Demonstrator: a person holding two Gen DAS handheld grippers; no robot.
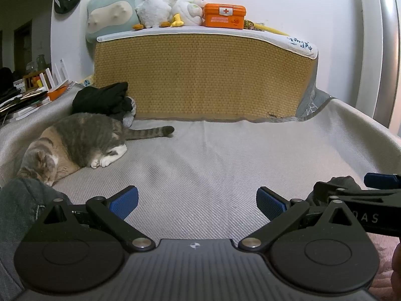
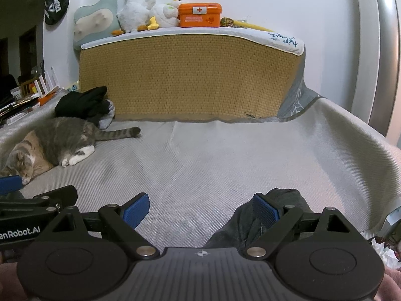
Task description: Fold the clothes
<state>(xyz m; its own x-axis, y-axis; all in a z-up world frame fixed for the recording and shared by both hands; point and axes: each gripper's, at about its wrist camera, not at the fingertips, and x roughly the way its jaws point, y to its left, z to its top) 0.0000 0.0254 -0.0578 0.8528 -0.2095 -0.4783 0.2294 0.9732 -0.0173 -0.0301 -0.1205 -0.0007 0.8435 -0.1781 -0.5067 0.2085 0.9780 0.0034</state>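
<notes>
dark grey garment (image 2: 253,223) bunched beside right hand-held gripper (image 2: 200,209); both hand-held grippers spread apart, left (image 1: 197,202) empty.

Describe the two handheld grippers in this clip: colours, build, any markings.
Both match: the left gripper and right gripper have black linkage arms with silver pivot pins, two round black discs on a ribbed dark grey body bearing a small cross-circle mark, and blue textured pads. White lettering on the sides reads partly "enRobot.AI" and "DAS". No cables are visible. A pink fuzzy sleeve shows at the frame edges.
</notes>
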